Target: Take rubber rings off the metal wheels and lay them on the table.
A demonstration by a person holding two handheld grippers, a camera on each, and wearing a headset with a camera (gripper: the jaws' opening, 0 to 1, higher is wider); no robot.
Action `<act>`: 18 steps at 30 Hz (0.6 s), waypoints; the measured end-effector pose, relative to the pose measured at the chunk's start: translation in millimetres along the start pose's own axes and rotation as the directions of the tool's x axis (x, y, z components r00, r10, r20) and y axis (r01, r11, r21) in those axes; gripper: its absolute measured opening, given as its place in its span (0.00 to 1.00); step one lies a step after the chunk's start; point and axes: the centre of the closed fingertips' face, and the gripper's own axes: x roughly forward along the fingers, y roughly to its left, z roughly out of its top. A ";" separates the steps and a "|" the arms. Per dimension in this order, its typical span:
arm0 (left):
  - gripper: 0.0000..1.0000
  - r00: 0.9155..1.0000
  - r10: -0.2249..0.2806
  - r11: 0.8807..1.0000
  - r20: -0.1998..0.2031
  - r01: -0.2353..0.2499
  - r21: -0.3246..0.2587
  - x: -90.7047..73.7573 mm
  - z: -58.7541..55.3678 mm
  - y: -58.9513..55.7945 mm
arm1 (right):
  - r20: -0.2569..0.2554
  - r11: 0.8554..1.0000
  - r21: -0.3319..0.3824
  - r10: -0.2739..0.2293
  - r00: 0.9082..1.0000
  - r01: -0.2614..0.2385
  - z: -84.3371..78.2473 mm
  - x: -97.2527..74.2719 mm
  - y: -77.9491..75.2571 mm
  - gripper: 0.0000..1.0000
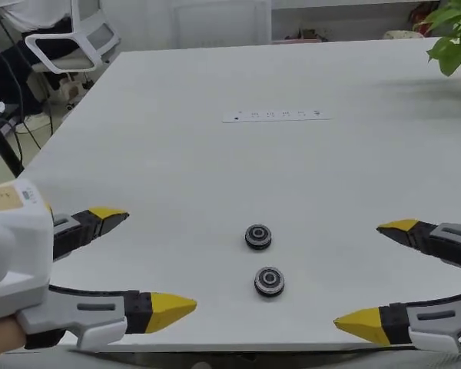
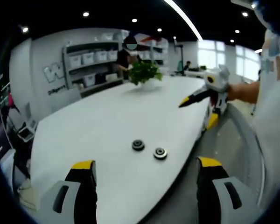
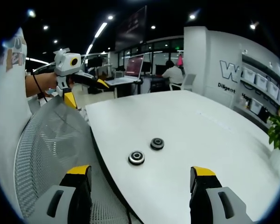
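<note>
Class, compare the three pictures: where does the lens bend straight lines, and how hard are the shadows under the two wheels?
Head view: the table edges run straight, the light is even, and the far wheel and near wheel cast only faint, soft shadows. Left gripper view: the fisheye bows the table edge, and the ceiling strip light glares white. Right gripper view: the same bowing, under a dark ceiling.

Table is plain white, no pattern. Near wheel & far wheel: black outside, silver inside, dark centre. Left gripper & right gripper: grey/white bodies, black bands, yellow tips. Plant is bright green.
</note>
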 end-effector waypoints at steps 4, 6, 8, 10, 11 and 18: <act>0.89 1.000 -0.003 1.000 -0.001 0.003 0.003 0.0 0.0 -0.3 | 0.000 1.000 0.000 -0.004 1.000 0.004 -0.4 -0.6 1.5 0.86; 0.89 1.000 -0.005 1.000 0.002 0.005 0.006 -0.2 0.8 -0.6 | 0.000 1.000 0.001 -0.004 1.000 0.004 -0.6 -1.0 2.3 0.86; 0.89 1.000 -0.007 1.000 0.006 0.007 0.010 -0.6 1.7 -0.7 | -0.002 1.000 0.000 -0.006 1.000 0.006 -0.7 -1.4 2.6 0.86; 0.89 1.000 -0.007 1.000 0.008 0.007 0.011 -1.0 2.2 0.0 | -0.005 1.000 -0.002 -0.009 1.000 0.009 -0.7 -1.8 2.1 0.86; 0.88 1.000 -0.007 1.000 0.008 0.007 0.011 -1.0 2.3 0.3 | -0.003 1.000 -0.001 -0.010 1.000 0.010 0.1 -2.3 2.1 0.86; 0.88 1.000 -0.014 1.000 0.012 0.014 0.018 0.0 3.7 0.6 | -0.005 1.000 0.001 -0.016 1.000 0.016 0.5 -3.3 1.8 0.86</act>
